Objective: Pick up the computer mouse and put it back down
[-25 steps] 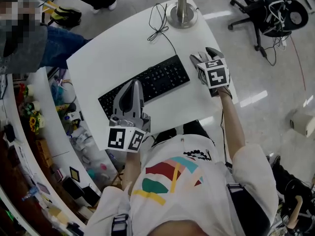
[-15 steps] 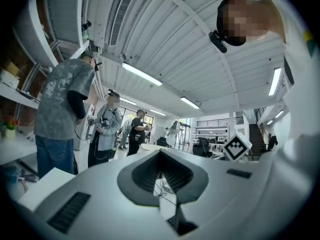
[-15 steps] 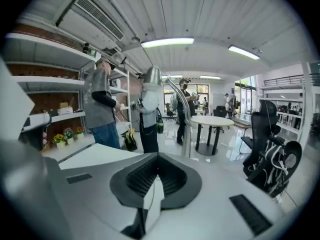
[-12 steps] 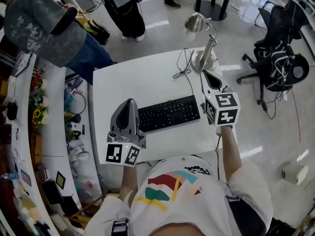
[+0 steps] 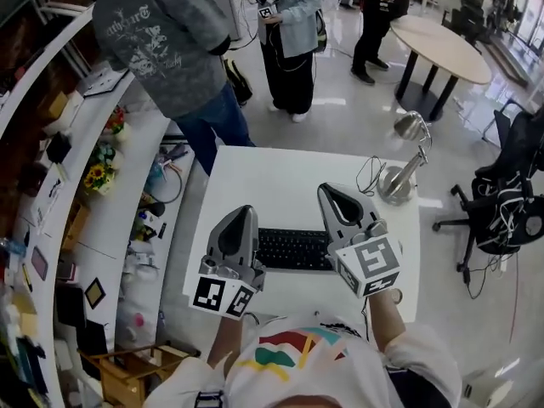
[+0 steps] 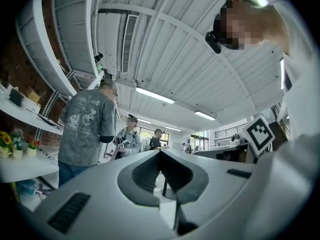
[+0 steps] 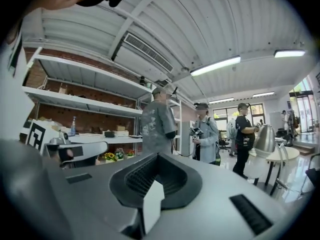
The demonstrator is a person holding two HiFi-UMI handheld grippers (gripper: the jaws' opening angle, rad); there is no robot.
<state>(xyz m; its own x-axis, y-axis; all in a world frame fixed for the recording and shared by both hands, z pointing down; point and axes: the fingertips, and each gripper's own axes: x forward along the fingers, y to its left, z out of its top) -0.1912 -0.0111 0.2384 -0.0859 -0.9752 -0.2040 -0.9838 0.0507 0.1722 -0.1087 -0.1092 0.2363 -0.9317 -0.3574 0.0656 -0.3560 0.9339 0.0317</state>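
No computer mouse shows in any view; my grippers hide part of the white table beneath them. My left gripper is raised over the left end of the black keyboard, its jaws shut with nothing between them. My right gripper hangs over the keyboard's right end, also shut and empty. Both point roughly level into the room. In the left gripper view the left gripper has its tips together. The right gripper view shows the right gripper closed too.
A metal desk lamp and its black cable stand at the table's far right. Three people stand beyond the table. A round table and a black office chair are at the right, cluttered shelves at the left.
Both grippers have risen off the table and tilted up towards level. The right gripper's jaws, apart one second ago, have closed. The head view has swung up to take in the room.
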